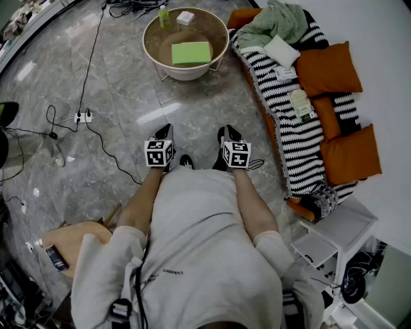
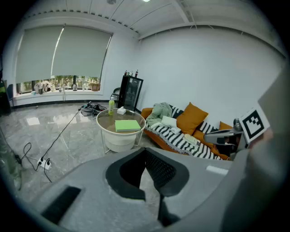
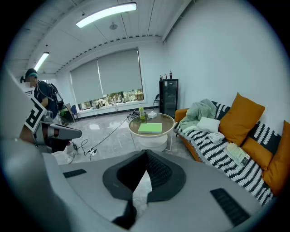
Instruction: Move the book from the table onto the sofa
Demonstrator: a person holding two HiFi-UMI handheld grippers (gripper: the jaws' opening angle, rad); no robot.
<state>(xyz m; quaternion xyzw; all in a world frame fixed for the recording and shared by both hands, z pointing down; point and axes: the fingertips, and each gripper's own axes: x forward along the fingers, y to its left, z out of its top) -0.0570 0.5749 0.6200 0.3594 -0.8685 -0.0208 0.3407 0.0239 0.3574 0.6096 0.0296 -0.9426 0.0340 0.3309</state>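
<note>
One long orange sofa (image 1: 241,17) sits under a knitted black-and-white striped throw (image 1: 302,151), with three plump orange cushions (image 1: 329,67) on it. Next there's one round glass-topped table (image 1: 186,72) on a white tub-shaped base, and the single flat green book (image 1: 191,53) lies on that glass. The left gripper (image 1: 166,132) and right gripper (image 1: 228,133) both have their jaws pressed together, gripping nothing.

grey short-sleeved t-shirt (image 1: 205,257), small dark print (image 1: 168,272)

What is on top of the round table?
A green book lies flat on the round table, with a greenish bottle and a small white box near its far rim. Whatever is under the book is covered.
</note>
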